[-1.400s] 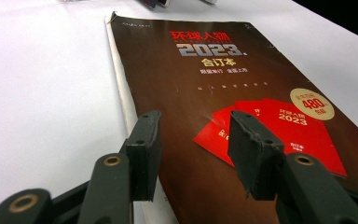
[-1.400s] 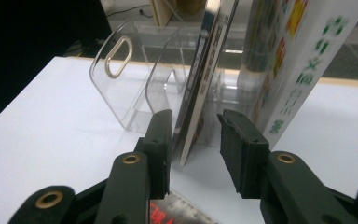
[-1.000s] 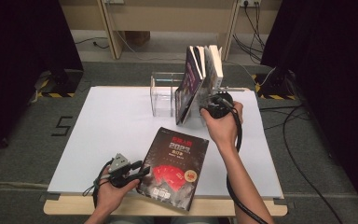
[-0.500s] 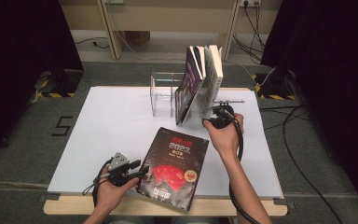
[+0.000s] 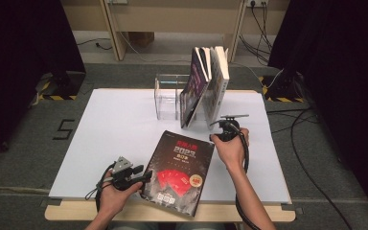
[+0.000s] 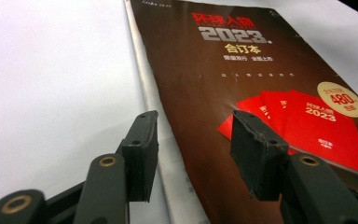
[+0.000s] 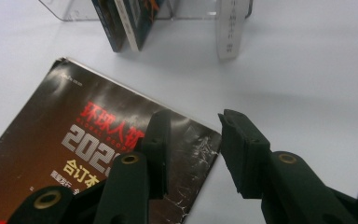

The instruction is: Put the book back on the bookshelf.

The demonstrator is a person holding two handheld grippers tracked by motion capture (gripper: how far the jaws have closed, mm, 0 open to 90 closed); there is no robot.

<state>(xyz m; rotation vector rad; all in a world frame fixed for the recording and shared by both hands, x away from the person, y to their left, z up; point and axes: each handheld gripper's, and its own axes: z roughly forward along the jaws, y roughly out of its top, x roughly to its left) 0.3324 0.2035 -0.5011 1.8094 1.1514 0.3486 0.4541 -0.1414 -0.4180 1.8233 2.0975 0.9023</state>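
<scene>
A dark book (image 5: 178,175) with red and white lettering lies flat, cover up, on the white tabletop (image 5: 110,129), near the person's edge. Its long axis runs from that edge away toward the clear rack (image 5: 168,96) of upright books (image 5: 206,86), tilted a little to the right at the far end.

The left tongs (image 5: 143,176) rest just beside the book's left long edge, near its lower corner, pointing across at it. In the left gripper view those tongs (image 6: 193,154) stand about half open and empty, one pad over the bare tabletop, the other above the cover, the book's edge running between them; the pads do not press on it.

The right tongs (image 5: 215,130) sit at the book's far right corner, between the book and the rack. In the right gripper view they (image 7: 193,149) also gape moderately, empty, straddling that worn corner from above.

Both hands are equally close; a pinch at either edge looks likely next.
</scene>
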